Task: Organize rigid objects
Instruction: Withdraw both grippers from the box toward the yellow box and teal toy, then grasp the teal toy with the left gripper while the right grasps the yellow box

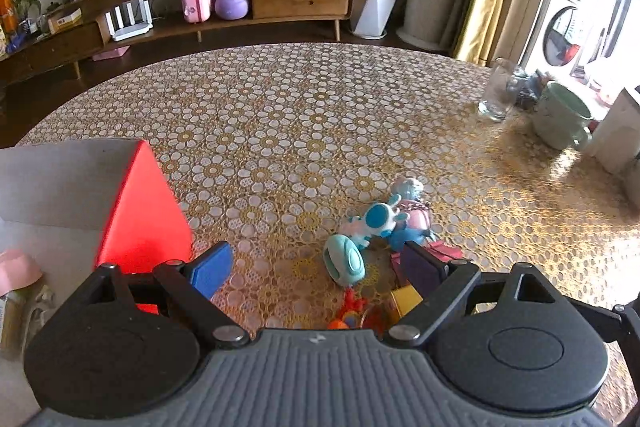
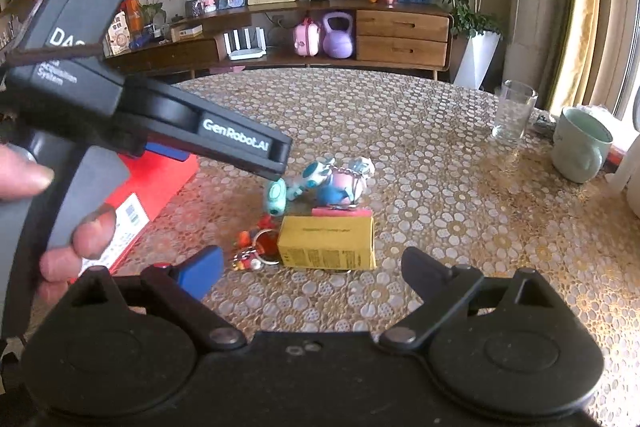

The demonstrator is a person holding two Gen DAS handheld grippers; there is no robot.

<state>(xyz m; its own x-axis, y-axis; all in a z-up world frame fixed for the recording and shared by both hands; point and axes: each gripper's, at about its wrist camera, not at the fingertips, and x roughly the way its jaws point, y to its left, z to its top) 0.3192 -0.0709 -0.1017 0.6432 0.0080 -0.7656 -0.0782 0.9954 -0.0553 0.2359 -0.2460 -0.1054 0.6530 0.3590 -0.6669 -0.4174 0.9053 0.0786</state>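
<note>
Both the left gripper (image 1: 316, 267) and right gripper (image 2: 312, 273) are held spread apart, empty, above the surface (image 2: 460, 227), where a yellow box (image 2: 328, 245), toy figures (image 2: 340, 179) and keychain (image 2: 256, 255) are clustered beside a red box (image 2: 160, 183).

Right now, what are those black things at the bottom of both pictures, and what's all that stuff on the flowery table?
Those black things are claws that a person holds, one in each hand. Each carries a camera looking forward along its two fingers, so there are two pictures. One picture comes from the left claw, the other from the right claw. In the right one you also see the left claw from the side. Both are open and hold nothing. On the table lie small toys: a teal round toy, a blue and white toy, a yellow box and a red keychain. A red box stands on the left; a glass and a green mug sit on the right.
</note>
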